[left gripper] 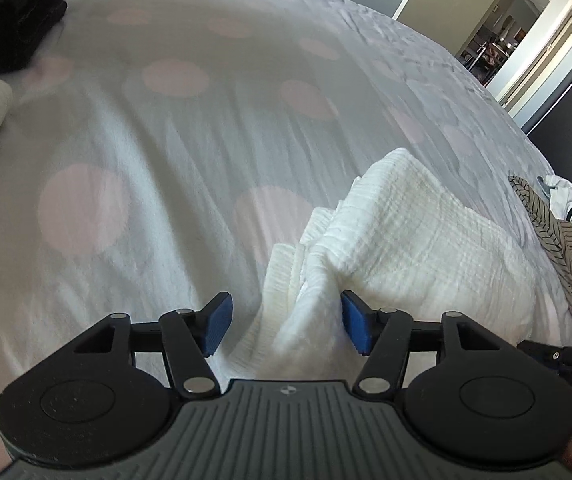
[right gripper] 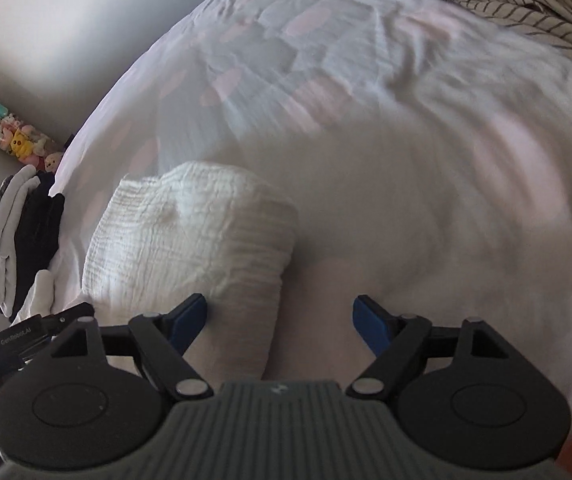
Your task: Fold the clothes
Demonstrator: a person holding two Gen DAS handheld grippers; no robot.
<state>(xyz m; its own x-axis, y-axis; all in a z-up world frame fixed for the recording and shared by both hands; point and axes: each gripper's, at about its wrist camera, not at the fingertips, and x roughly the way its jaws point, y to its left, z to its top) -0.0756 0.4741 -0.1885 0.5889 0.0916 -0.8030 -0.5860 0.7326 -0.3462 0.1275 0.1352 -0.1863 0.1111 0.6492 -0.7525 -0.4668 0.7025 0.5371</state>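
A white crinkled garment (left gripper: 406,240) lies bunched on the bed, its near end running between the pads of my left gripper (left gripper: 286,324), which is open around it without pinching. In the right wrist view the same garment (right gripper: 190,240) lies folded over, just ahead and left of my right gripper (right gripper: 280,324), which is open; its left pad (right gripper: 190,316) sits at the garment's near edge. A striped garment (left gripper: 566,240) lies at the right, also in the right wrist view (right gripper: 526,4) at the far top.
The bed cover (left gripper: 166,120) is white with pale pink dots. A pile of dark and light folded clothes (left gripper: 14,12) sits far left, also showing in the right wrist view (right gripper: 18,240) at the bed edge. An open door (left gripper: 526,32) is beyond the bed.
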